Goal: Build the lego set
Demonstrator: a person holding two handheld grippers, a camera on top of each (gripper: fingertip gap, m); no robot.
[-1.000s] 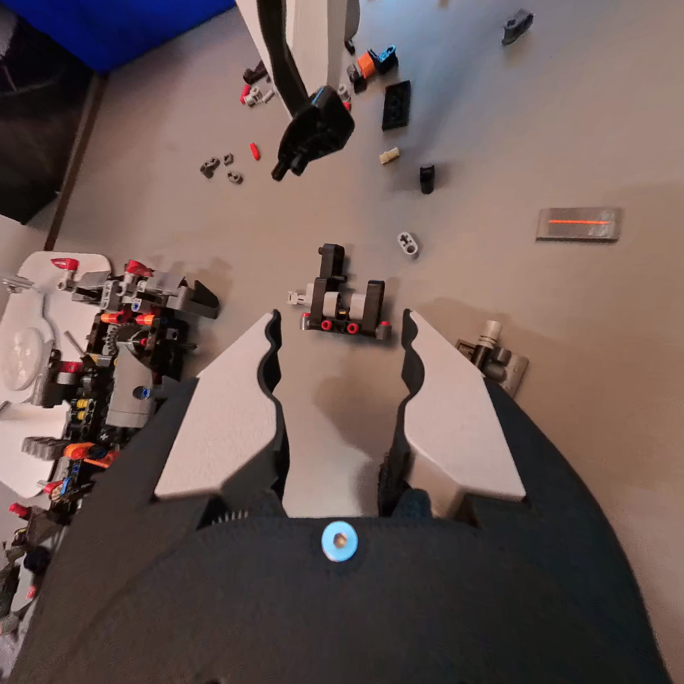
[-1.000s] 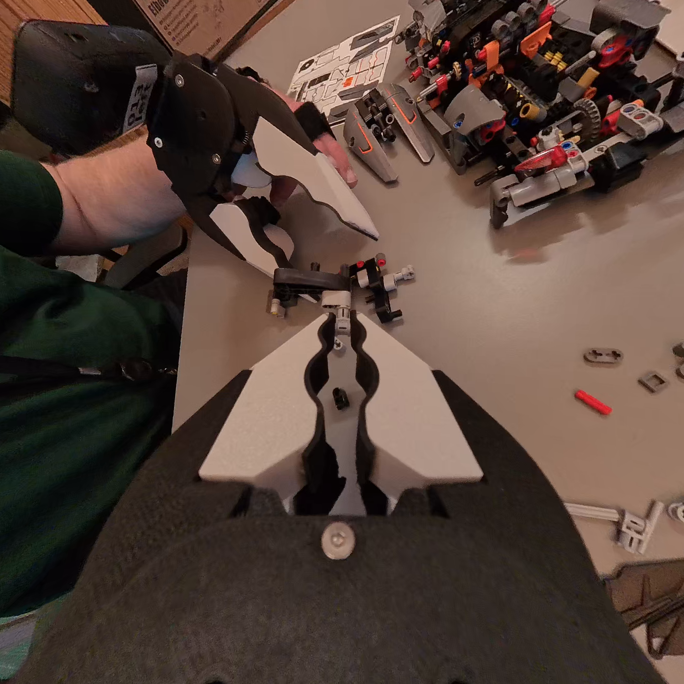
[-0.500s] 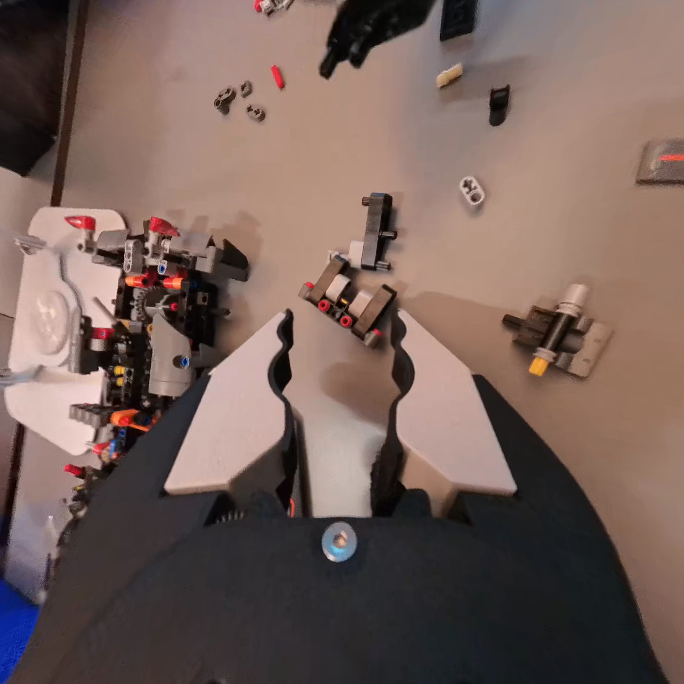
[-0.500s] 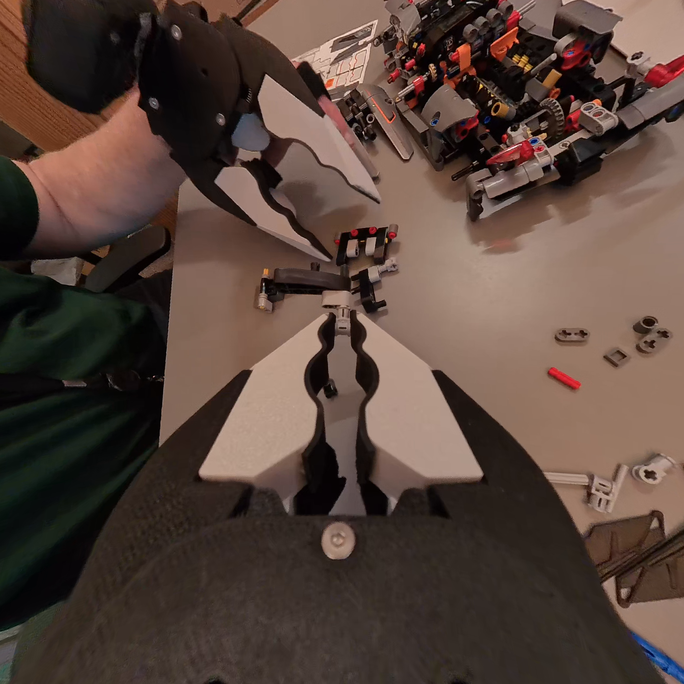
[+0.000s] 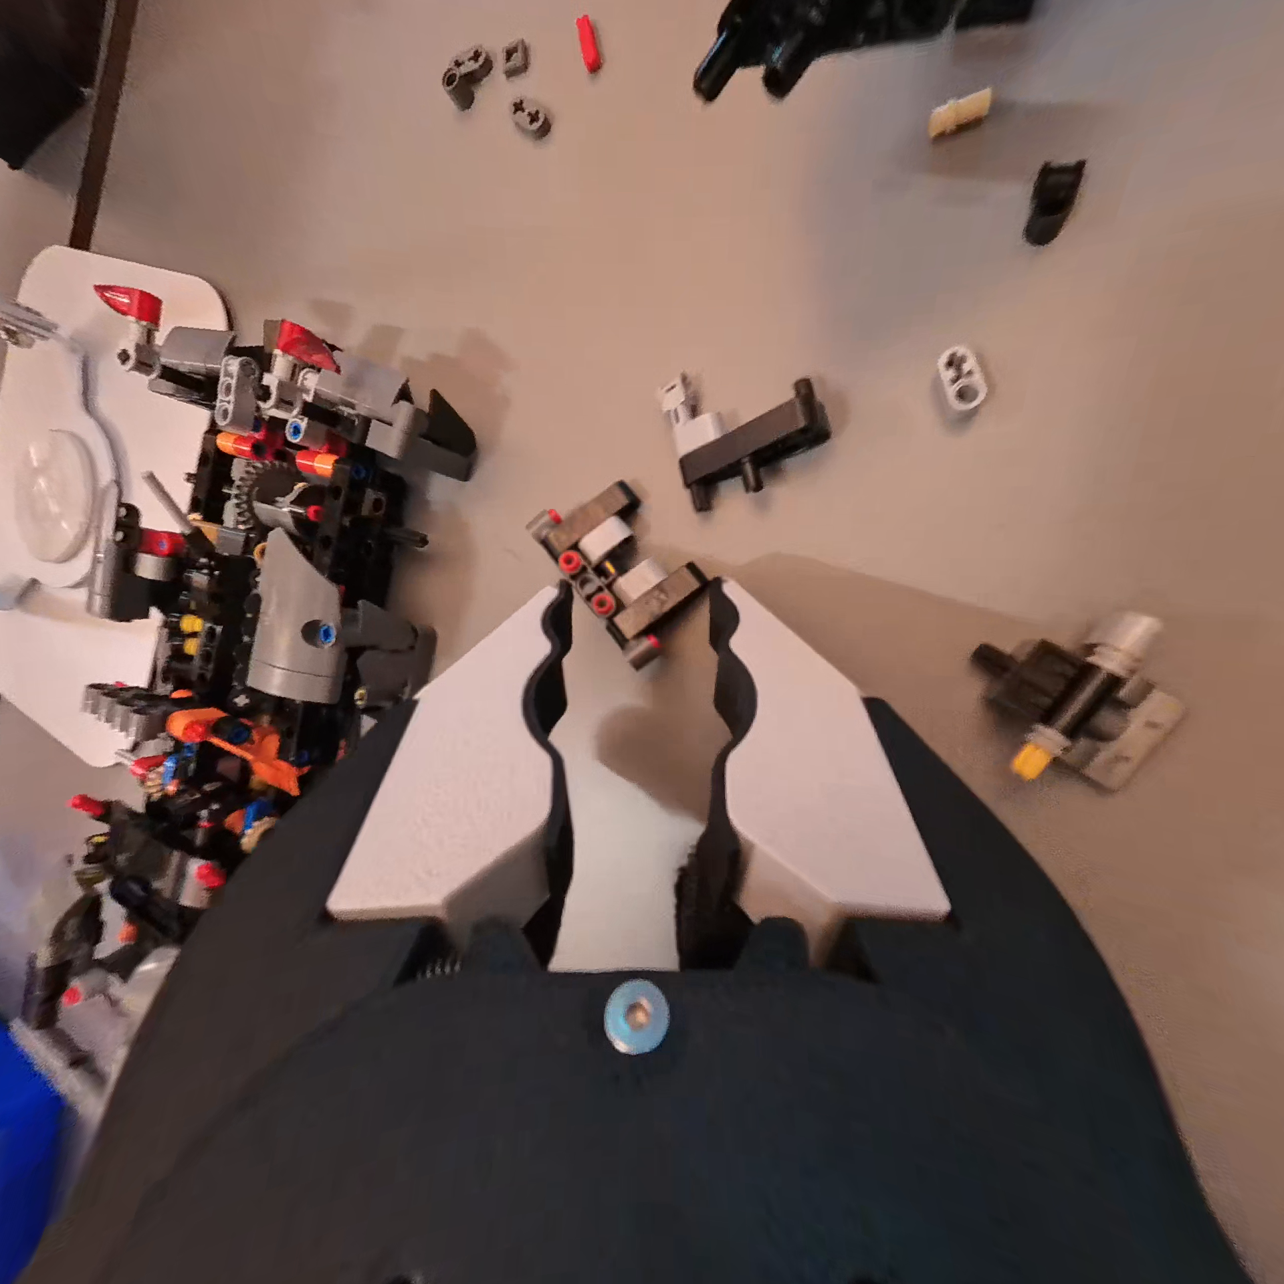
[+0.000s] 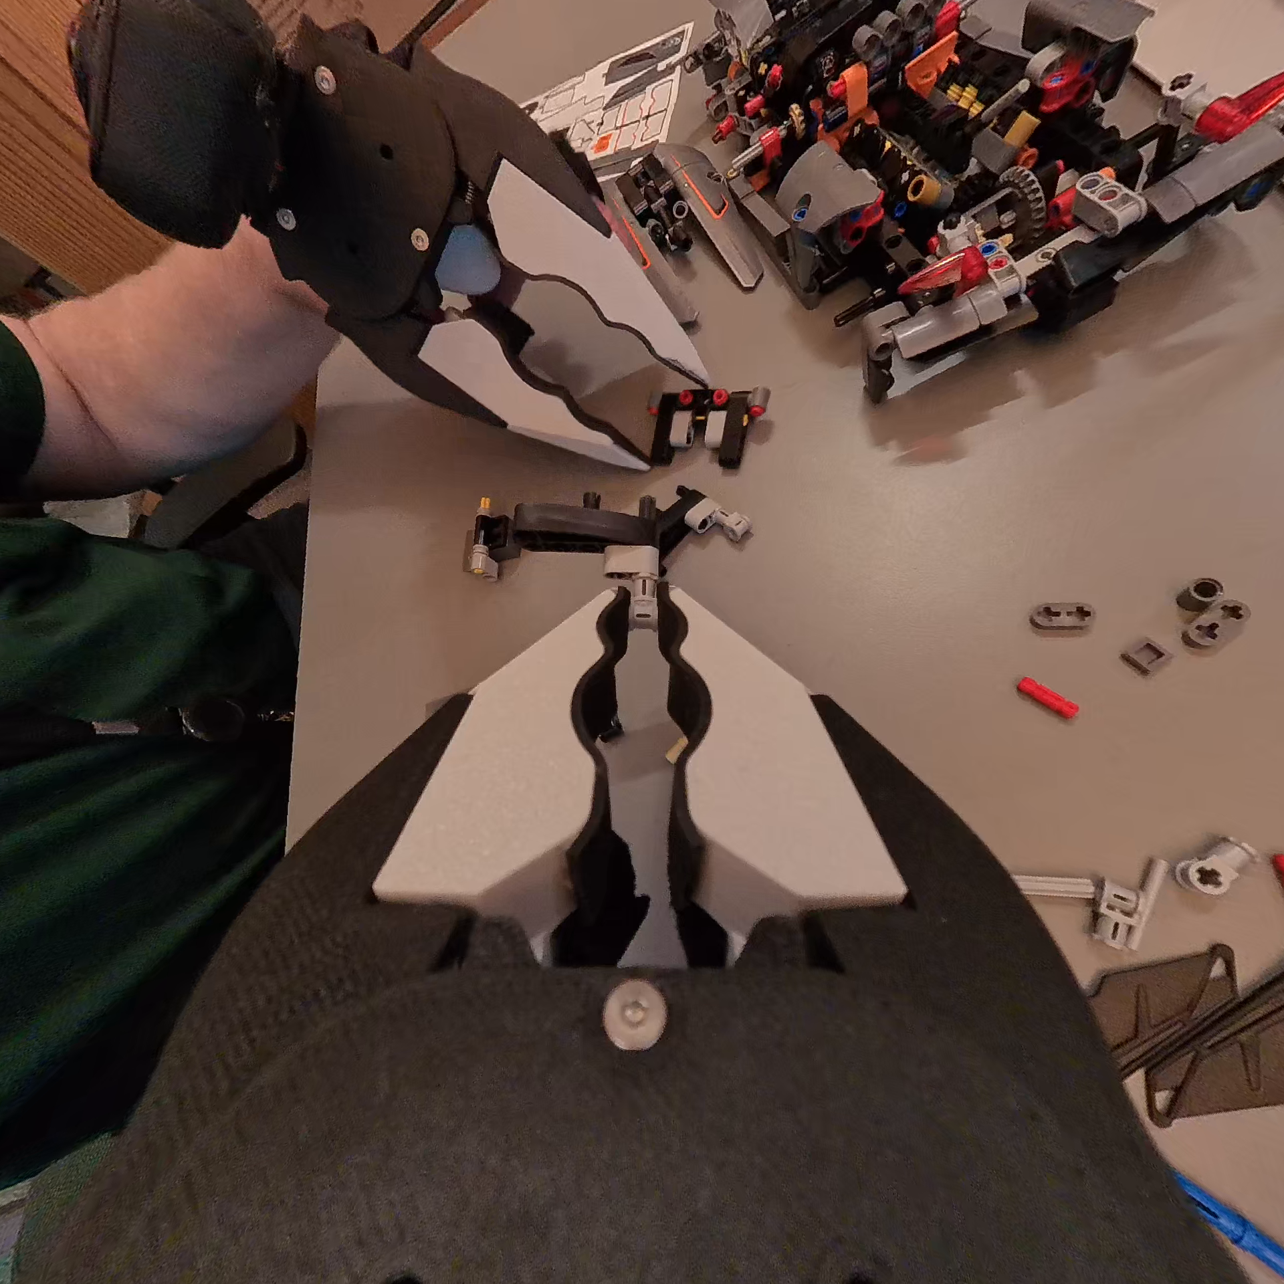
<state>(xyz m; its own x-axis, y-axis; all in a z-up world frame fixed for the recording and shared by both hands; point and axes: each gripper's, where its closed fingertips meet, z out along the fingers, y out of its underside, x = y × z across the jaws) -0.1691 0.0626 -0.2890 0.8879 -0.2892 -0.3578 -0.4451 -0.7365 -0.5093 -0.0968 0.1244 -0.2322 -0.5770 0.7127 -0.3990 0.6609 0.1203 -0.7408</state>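
Left gripper (image 5: 636, 604): jaws parted to a medium gap, nothing held. Tips sit either side of the near end of the small black-and-grey frame sub-assembly with red pins (image 5: 611, 570), centre frame in the left wrist view. One fingertip looks to touch its near black beam; clamping contact I can't confirm.

Key relation: frame lies dead ahead of the left tips, on the tan tabletop (image 5: 695, 264). Its long axis runs diagonally, upper left to lower right, so it is skewed to the jaw line, not square. My read: rotate the wrist before closing, else it pinches a corner and the part spins out.

Right gripper (image 6: 643, 601): jaws narrow, pinching the light grey connector stub (image 6: 643, 597) of the black curved-arm sub-assembly (image 6: 577, 531). That piece stretches left to right across centre frame in the right wrist view, just short of the frame. Looks lifted, not certain.

Left is the nearer tool to the frame; right is occupied.

Beyond, in the left wrist view: black L-beam with white connector (image 5: 750, 438) above centre, separate from the frame. Farther off, the large black, grey, orange and red vehicle chassis (image 5: 278, 542) sits mid left; loose grey and red small parts (image 5: 517, 69) at the top edge.
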